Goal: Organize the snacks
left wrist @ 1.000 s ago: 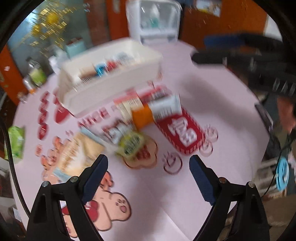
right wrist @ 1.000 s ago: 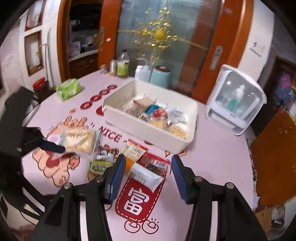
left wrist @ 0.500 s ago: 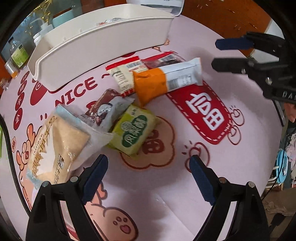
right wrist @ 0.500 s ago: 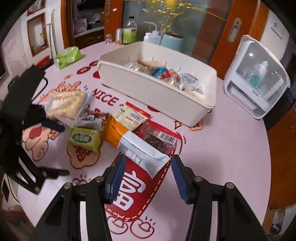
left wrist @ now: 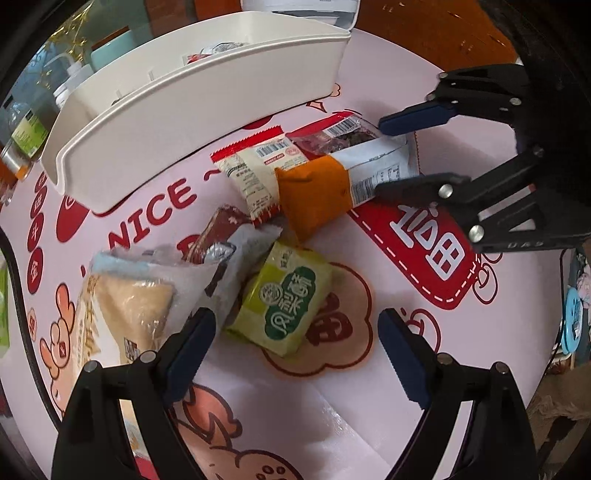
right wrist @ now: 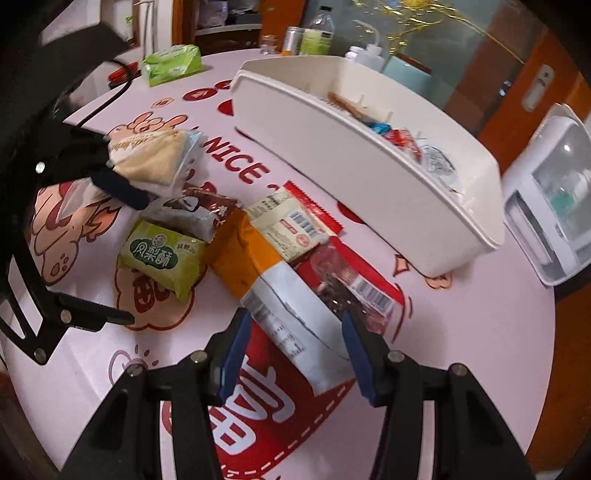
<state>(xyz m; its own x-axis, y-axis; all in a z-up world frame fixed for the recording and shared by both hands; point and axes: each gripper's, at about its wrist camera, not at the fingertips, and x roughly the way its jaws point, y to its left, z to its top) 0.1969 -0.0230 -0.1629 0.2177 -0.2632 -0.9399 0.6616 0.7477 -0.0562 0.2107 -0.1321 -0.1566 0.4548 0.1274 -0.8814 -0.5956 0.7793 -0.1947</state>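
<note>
- On the pink printed table (left wrist: 369, 74), a loose heap of snack packets lay in front of a long white bin (left wrist: 207, 99), which already held a few wrapped snacks along its length.
- The left gripper (left wrist: 295, 332) hung low over the near side of the heap with its blue-padded fingers spread wide; the green pineapple-cake packet (left wrist: 284, 299) sat between them, touched by neither as far as I could see.
- Its left finger (left wrist: 192, 343) was right against the clear bag of pale wafers (left wrist: 129, 306), which lay at the heap's left edge.
- A brown-and-silver wrapper (left wrist: 218, 236) was wedged between the wafer bag and the green packet.
- The right gripper (right wrist: 291, 347) reached in from the other side, fingers parted, straddling the white end of the orange-and-white pouch (right wrist: 258, 273); I could not tell whether the pads actually touched it.
- Beside that pouch lay a cream packet with a red edge (right wrist: 291, 225), just in front of the bin, and a clear red-trimmed pack of dark pieces (right wrist: 343, 280), partly under the pouch.
- Farther off stood a green tissue pack (right wrist: 171, 64), some bottles (right wrist: 314, 35) and a white cabinet-like box (right wrist: 550, 206) off the bin's end.
</note>
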